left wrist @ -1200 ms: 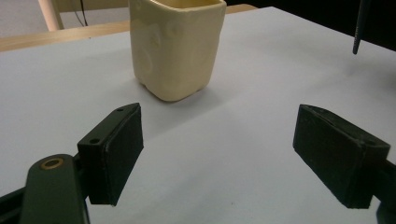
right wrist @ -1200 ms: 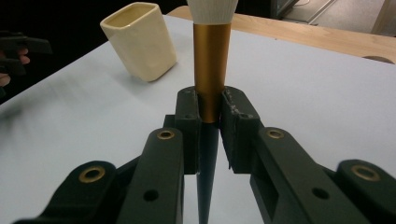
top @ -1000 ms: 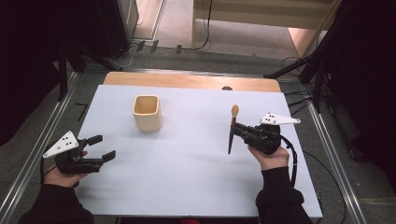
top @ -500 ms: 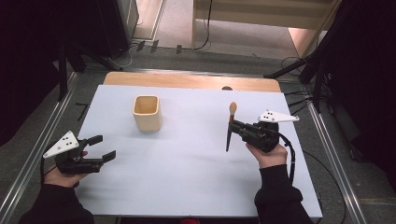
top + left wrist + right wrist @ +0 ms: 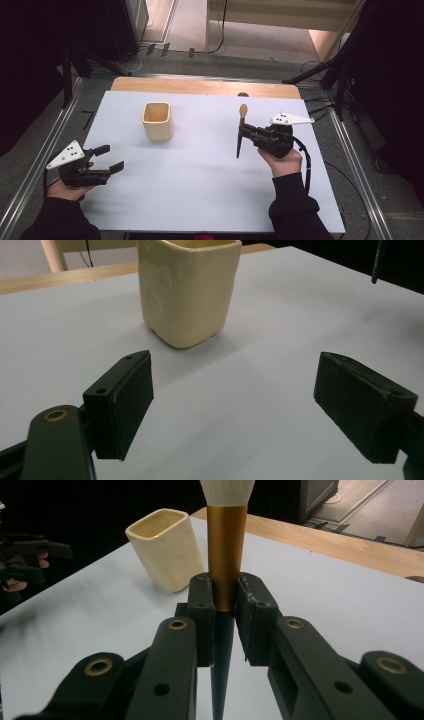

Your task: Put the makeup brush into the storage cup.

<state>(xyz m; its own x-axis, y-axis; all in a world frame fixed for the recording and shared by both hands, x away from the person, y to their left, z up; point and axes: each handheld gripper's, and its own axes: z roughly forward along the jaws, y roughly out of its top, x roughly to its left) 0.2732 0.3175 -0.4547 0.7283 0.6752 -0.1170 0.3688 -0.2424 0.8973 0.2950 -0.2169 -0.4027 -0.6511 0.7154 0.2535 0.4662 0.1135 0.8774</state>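
Not much has changed over the last second, honestly. The right gripper has its jaws clamped on a makeup brush, pinching it right where the gold ferrule meets the dark handle, and it holds it pretty much upright like before: bristles up, pointed handle tip down, lifted over the right half of the surface. Compared with a second ago it's drifted only a hair, so the carry hasn't really started.

The cream cup hasn't budged either, standing open-side up toward the far left part of the surface, well apart from the brush.

The left gripper sits parked near the near left corner, jaws wide open with nothing in them, pointed at the cup.

My guess: the brush goes into the cup next, so it has the whole gap to cross.
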